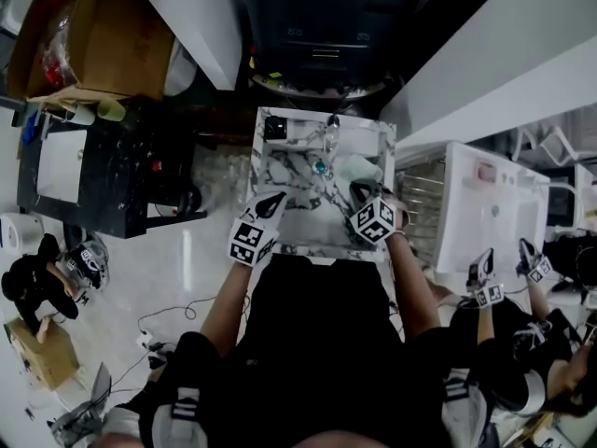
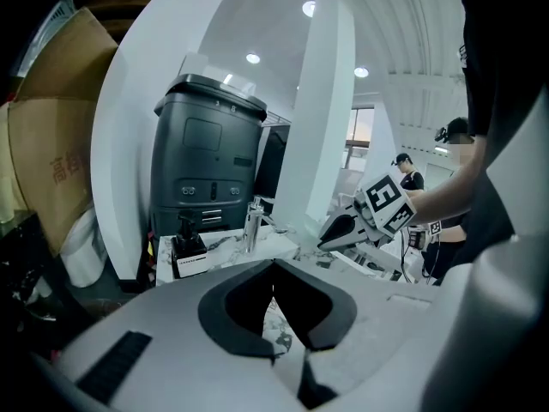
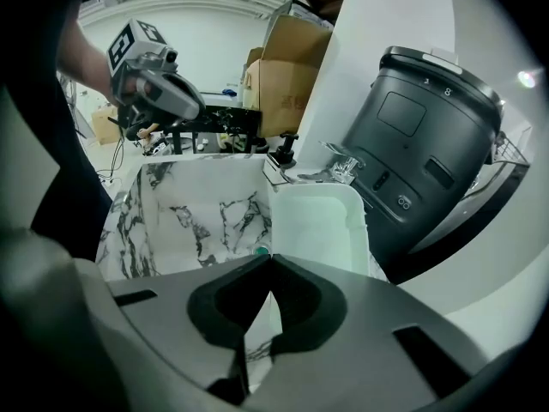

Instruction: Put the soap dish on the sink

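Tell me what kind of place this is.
Probably a lab or workshop staged for recording, not a real bathroom: the marble-patterned white sink stands on an open glossy floor, brown cardboard boxes sit nearby, and another person crouches at left.

1. The head view is dim and slightly soft.
2. Ceiling lights (image 2: 310, 9) glare at the left gripper view's top centre.
3. Both gripper views bow at their edges, corners black.
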Motion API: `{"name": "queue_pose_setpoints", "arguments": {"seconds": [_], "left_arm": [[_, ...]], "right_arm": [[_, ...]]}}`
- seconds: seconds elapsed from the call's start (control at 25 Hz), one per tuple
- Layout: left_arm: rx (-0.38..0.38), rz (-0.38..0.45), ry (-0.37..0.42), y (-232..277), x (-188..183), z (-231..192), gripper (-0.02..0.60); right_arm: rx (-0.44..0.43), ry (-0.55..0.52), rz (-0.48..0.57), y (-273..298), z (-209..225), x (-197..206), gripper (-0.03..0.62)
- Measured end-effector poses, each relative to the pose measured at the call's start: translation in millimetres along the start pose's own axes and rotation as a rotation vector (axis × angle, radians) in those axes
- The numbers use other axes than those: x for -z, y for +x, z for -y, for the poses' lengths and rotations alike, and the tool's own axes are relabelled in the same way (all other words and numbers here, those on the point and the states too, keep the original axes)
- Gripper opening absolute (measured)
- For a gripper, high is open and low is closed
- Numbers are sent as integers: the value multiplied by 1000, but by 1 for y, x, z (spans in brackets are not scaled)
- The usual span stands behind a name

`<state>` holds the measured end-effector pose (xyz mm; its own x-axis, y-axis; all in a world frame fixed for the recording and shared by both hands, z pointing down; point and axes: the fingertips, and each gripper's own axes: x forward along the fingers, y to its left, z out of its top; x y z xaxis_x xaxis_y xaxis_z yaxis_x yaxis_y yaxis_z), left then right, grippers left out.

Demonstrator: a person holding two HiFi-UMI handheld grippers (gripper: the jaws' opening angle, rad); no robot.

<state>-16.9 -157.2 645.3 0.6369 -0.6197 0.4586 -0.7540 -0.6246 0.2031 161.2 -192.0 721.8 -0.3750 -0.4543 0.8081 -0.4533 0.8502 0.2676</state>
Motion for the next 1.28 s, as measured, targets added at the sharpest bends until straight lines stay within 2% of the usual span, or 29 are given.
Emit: {"name": "queue_pose_setpoints", "arguments": {"seconds": [0.92, 1.28], "left_arm": [[-16, -18, -24, 26, 0, -4, -2], [-14, -32, -26, 30, 3, -2, -2]], "right_arm": [[-90, -126, -142, 62, 31, 26, -2], [-102, -128, -213, 85, 38, 42, -2]]}}
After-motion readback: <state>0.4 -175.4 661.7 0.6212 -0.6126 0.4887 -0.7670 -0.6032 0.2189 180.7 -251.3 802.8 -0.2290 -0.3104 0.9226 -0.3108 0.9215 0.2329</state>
